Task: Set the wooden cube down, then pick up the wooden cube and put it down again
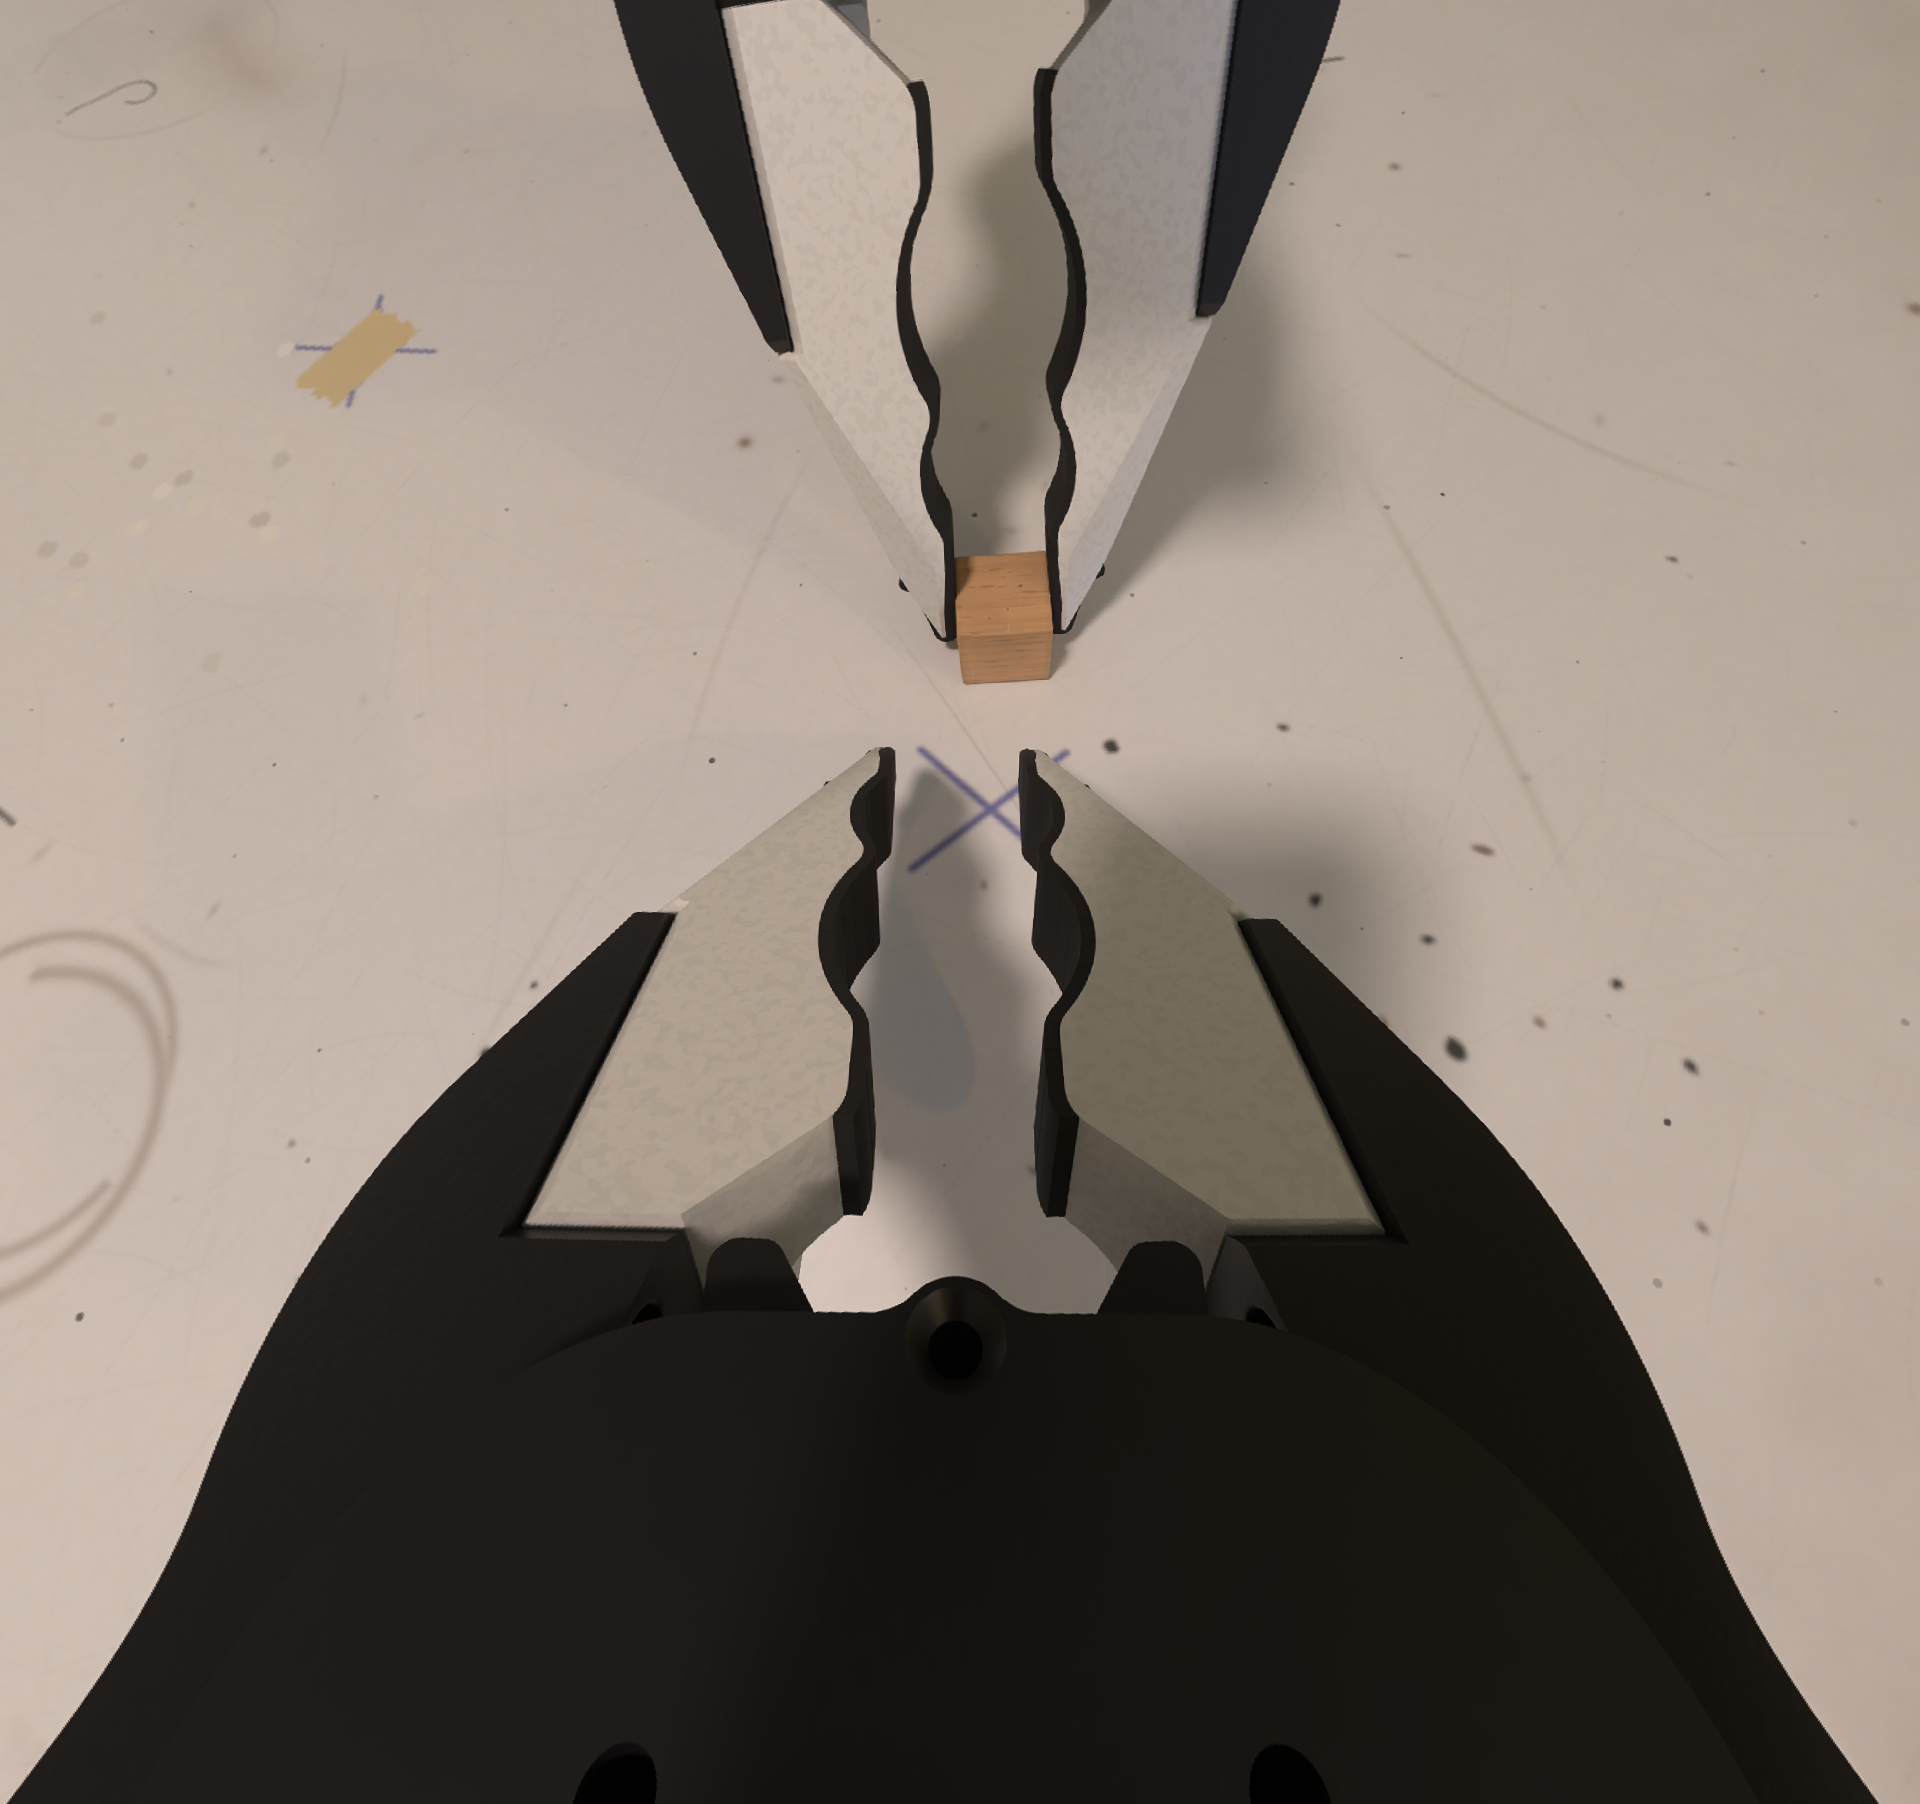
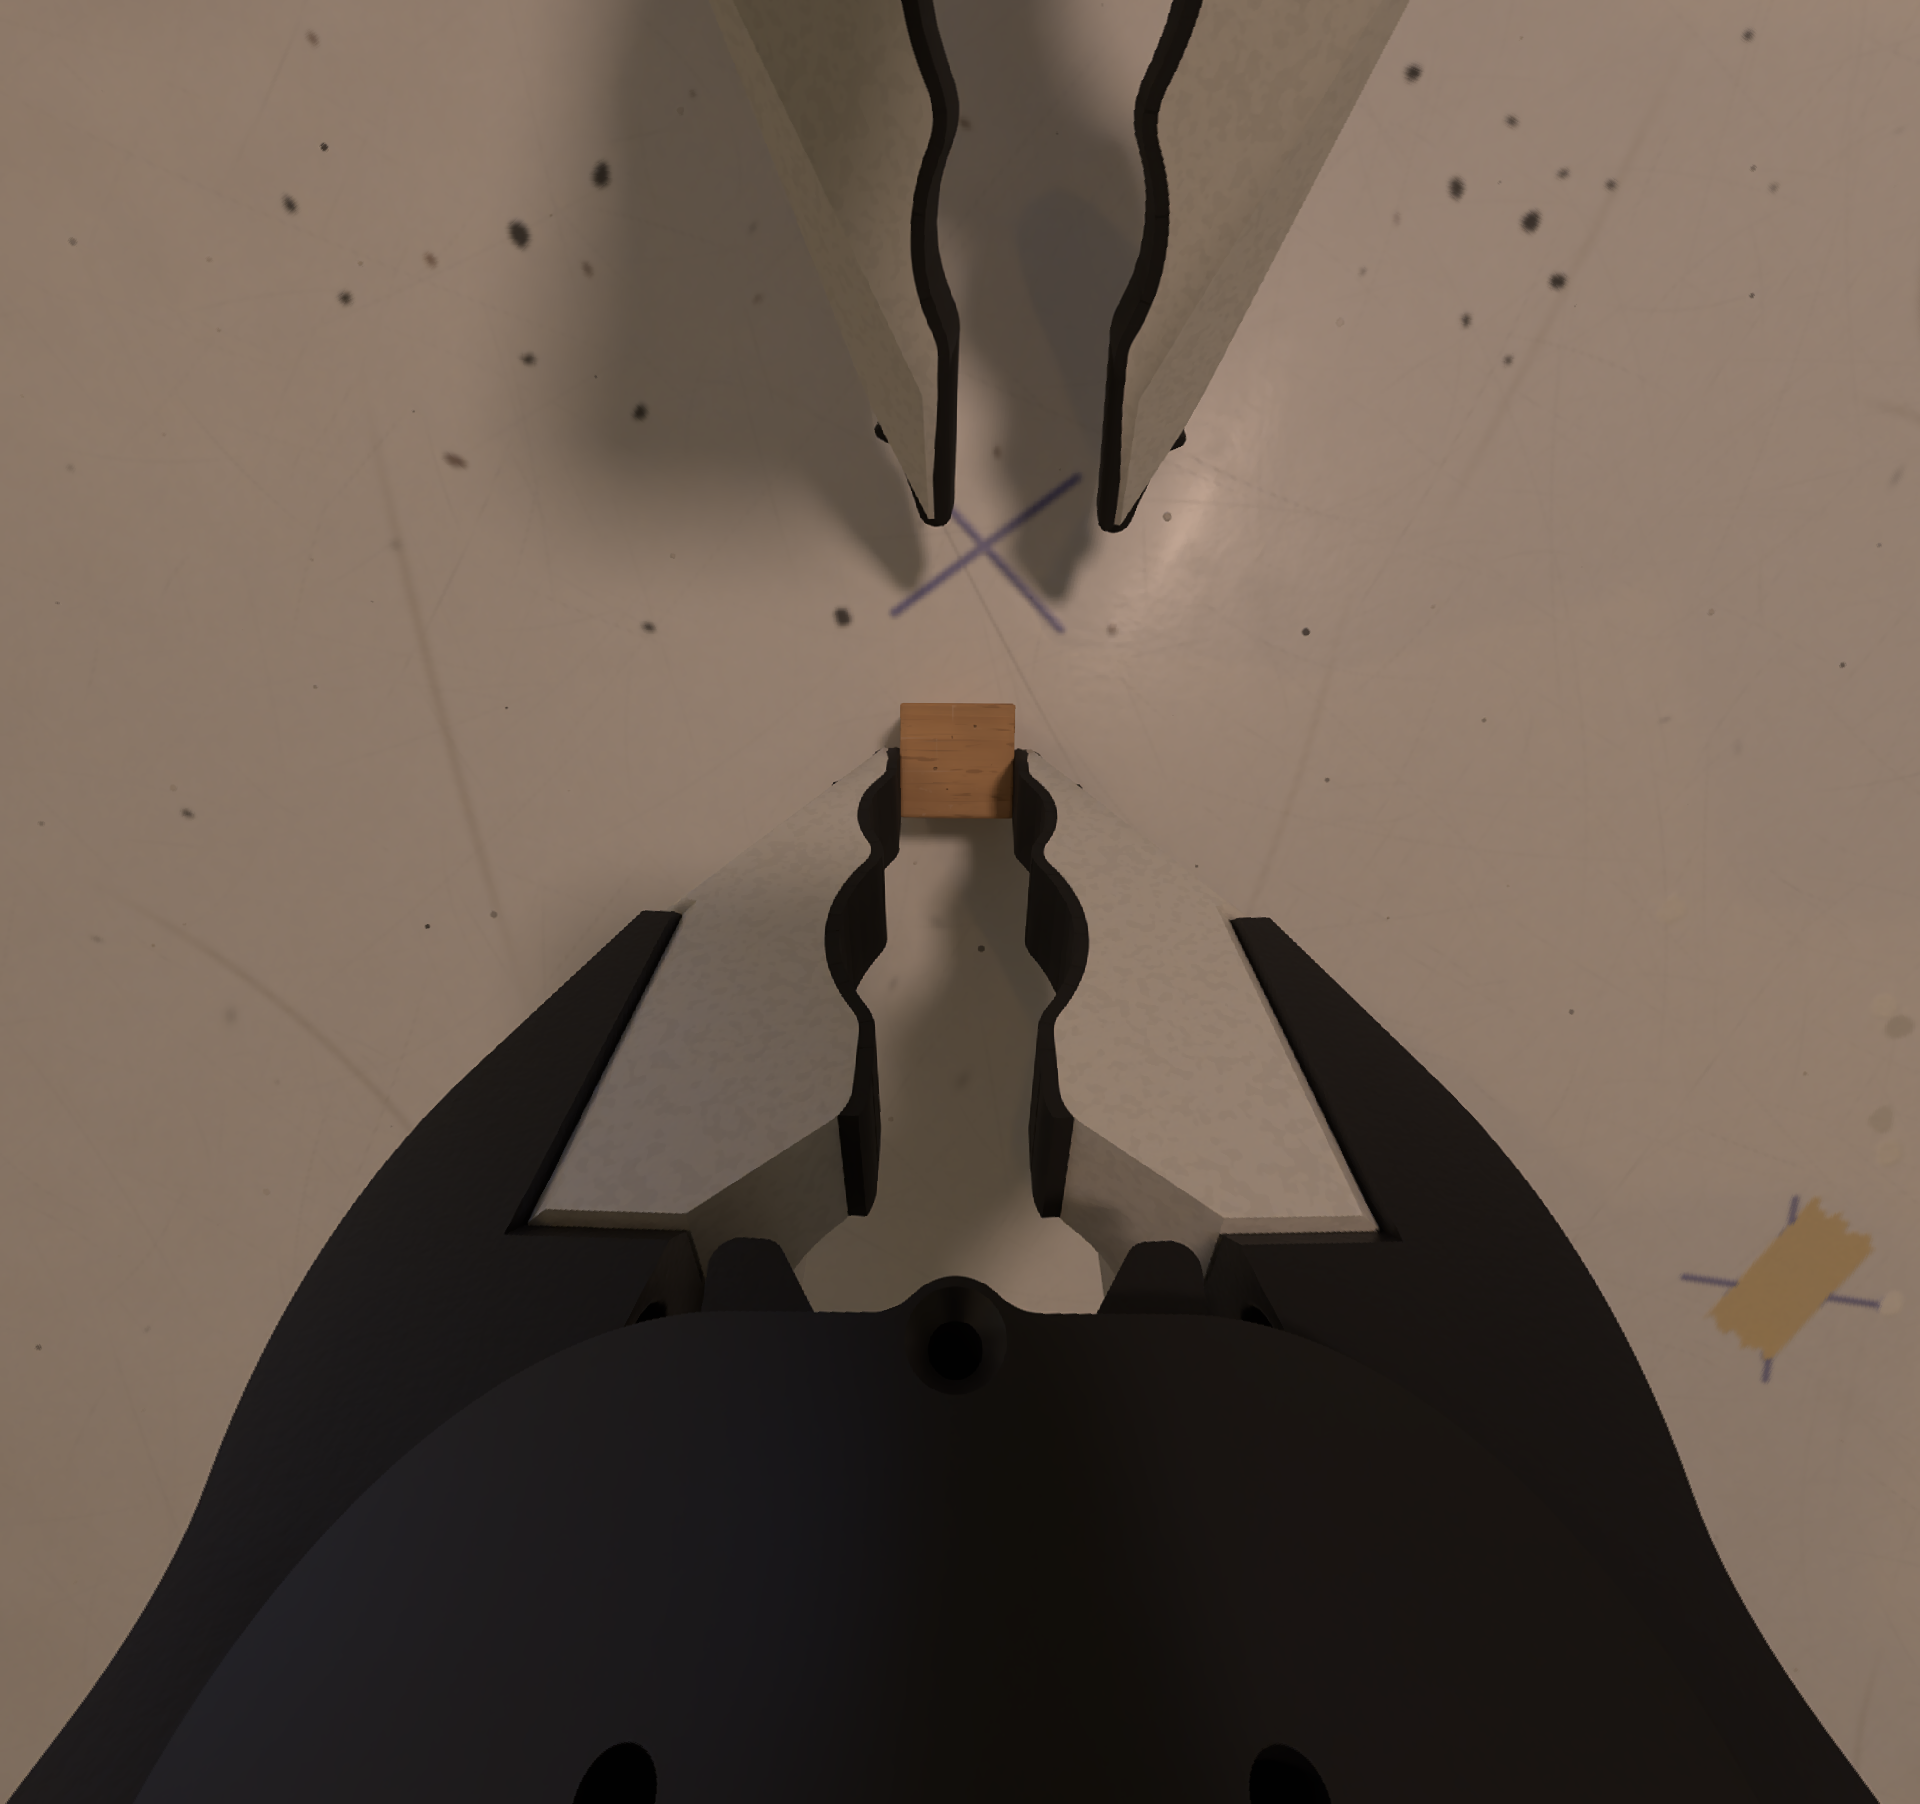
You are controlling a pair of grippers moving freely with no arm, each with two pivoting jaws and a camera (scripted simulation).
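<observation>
The right tongs (image 2: 956, 767) have the wooden cube (image 2: 957, 760) pinched between their tips, low over the pale speckled worktop (image 2: 312, 611). Facing them, the left tongs (image 1: 956, 767) stand parted by a narrow gap, gripping nothing, tips just above a blue cross (image 1: 982, 809) drawn on the worktop. Off to one side lies a scrap of tan tape (image 1: 355, 362).

Matt wooden cube (image 2: 956, 760) (faint grain); scuffed, speckled tabletop (image 2: 312, 611); papery tape (image 2: 1789, 1278).
</observation>
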